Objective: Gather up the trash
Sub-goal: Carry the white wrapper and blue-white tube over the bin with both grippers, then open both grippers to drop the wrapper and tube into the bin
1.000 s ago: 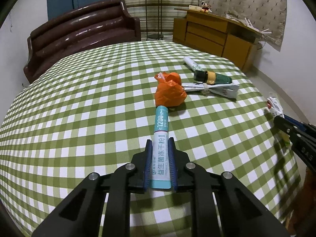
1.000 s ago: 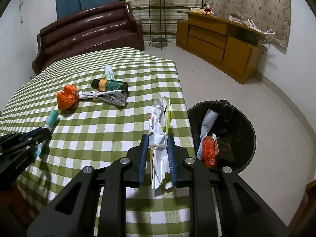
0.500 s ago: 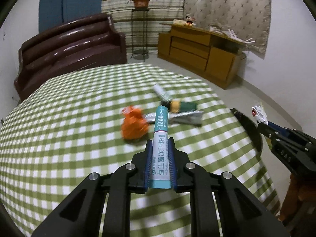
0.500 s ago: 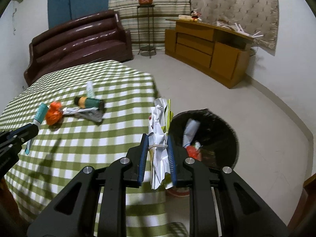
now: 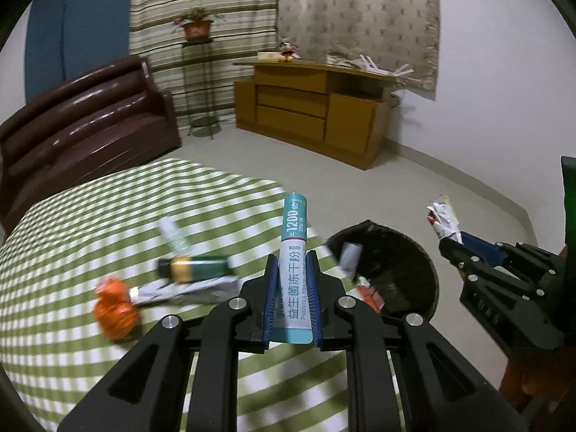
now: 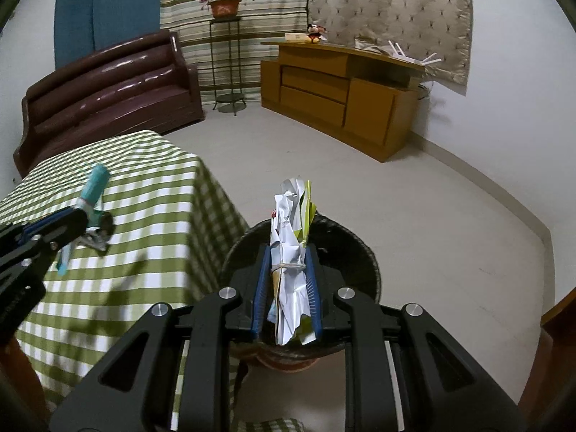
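Green-checked cloth covers the table (image 5: 90, 352), with a brown sofa (image 6: 108, 86) and a wooden cabinet (image 6: 342, 93) behind it. Left gripper (image 5: 291, 300) is clamped on a teal-and-white sachet (image 5: 293, 252) above the table's edge; an orange wad (image 5: 115, 311), a dark green bottle (image 5: 194, 268) and a grey wrapper (image 5: 187, 289) lie on the cloth. Right gripper (image 6: 286, 284) is clamped on a crumpled paper bundle (image 6: 291, 244) directly above the black bin (image 6: 345, 252) on the floor beside the table.
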`<state>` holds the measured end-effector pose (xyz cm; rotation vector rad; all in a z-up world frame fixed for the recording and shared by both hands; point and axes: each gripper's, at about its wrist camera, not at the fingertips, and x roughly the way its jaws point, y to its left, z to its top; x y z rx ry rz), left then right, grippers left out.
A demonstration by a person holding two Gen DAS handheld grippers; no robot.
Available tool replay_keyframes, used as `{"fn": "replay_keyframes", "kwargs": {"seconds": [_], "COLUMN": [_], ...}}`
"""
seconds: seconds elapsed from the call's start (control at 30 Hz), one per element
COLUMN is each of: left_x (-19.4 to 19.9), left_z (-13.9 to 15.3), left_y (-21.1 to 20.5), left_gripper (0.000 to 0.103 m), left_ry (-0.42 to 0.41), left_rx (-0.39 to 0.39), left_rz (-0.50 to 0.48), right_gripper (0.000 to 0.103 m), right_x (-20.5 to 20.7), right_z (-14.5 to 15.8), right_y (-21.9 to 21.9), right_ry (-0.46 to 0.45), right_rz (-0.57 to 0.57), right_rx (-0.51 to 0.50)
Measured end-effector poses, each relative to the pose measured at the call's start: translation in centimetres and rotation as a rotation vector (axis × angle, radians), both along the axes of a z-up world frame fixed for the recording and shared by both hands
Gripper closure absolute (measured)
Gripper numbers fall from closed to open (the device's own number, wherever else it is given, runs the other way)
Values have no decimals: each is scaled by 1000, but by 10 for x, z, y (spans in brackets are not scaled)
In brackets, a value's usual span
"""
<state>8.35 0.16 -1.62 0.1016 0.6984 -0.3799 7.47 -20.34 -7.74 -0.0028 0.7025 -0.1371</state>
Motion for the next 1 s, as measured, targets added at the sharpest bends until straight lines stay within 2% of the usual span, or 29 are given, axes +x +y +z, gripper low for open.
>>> {"fn": "replay_keyframes", "kwargs": {"seconds": [0.37, 0.67, 0.73, 0.8, 0.87, 0.9, 1.0], "left_x": [22, 37, 39, 41, 44, 44, 45], "left_z": [-15, -22, -24, -27, -28, -28, -27], "left_y": [-55, -84, -87, -89, -91, -90, -90], "left_gripper": [86, 85, 84, 77, 68, 63, 61], "left_ry": [4, 11, 8, 14, 27, 25, 24], "left_rx": [48, 77, 85, 90, 96, 90, 85], "left_rz": [-71, -95, -90, -87, -83, -78, -70], "right_gripper": [83, 83, 80, 69, 64, 64, 63], "right_x": [12, 26, 28, 29, 29, 29, 28], "right_z": [-15, -23, -24, -24, -25, -25, -26], "right_y": [-33, -49, -53, -57, -60, -61, -64], "right_ry": [6, 10, 2, -4, -10, -10, -12], "right_rz": [-34, -42, -53, -59, -66, -68, -73], "right_rx": [31, 53, 60, 69, 71, 75, 80]}}
